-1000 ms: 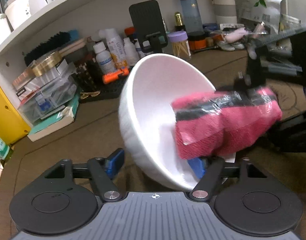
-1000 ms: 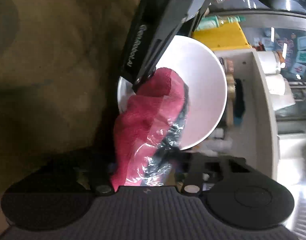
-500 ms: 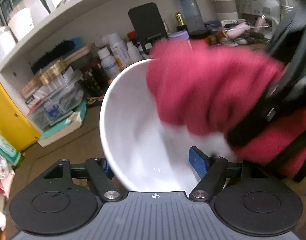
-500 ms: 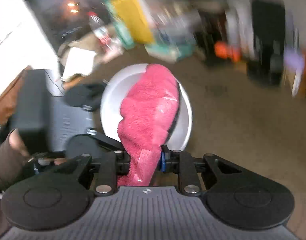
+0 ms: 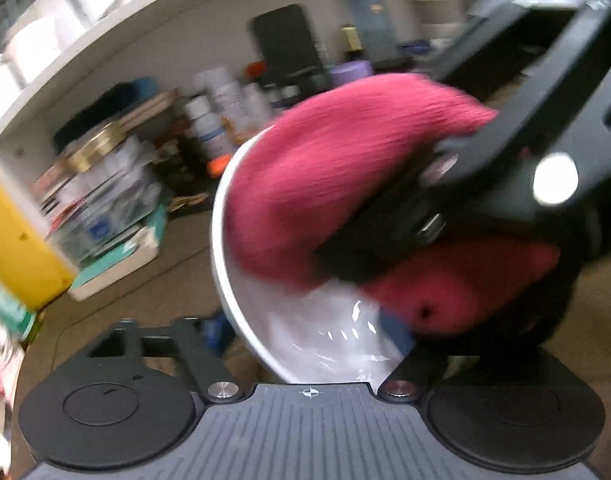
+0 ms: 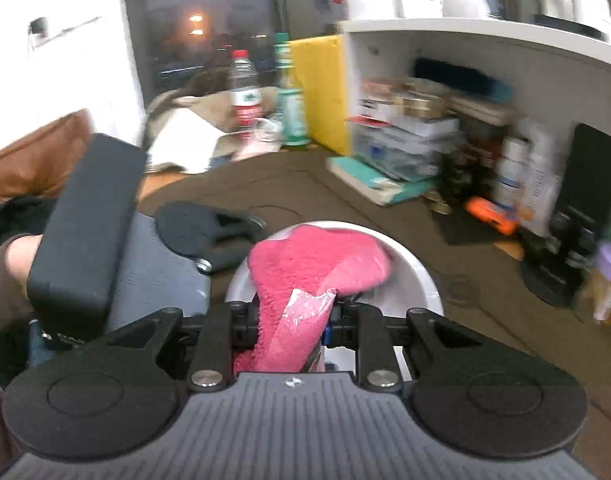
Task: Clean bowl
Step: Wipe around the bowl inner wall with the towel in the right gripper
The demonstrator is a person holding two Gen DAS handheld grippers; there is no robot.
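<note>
A white bowl [image 5: 313,340] is tilted up on its side between the blue pads of my left gripper [image 5: 305,332]. Those jaws are opening, and both pads still touch the bowl's wall. My right gripper [image 6: 291,320] is shut on a pink cloth [image 6: 317,260] with a strip of clear plastic on it. The cloth [image 5: 325,180] is pressed into the bowl's upper half and hangs over its rim [image 6: 421,276]. In the left wrist view the right gripper's black body covers the bowl's right side. The picture there is blurred by motion.
An open white shelf [image 6: 485,36] behind the brown table mat [image 6: 305,184] is crowded with bottles, boxes and a black phone stand [image 6: 585,184]. A yellow box [image 6: 317,88] and a water bottle [image 6: 245,92] stand at the far left. A person's hand [image 6: 17,256] holds the left gripper.
The right gripper has swung round and carried the pink cloth from the bowl's lower right edge up across its inside to the upper rim. The bowl has tipped more toward the left camera.
</note>
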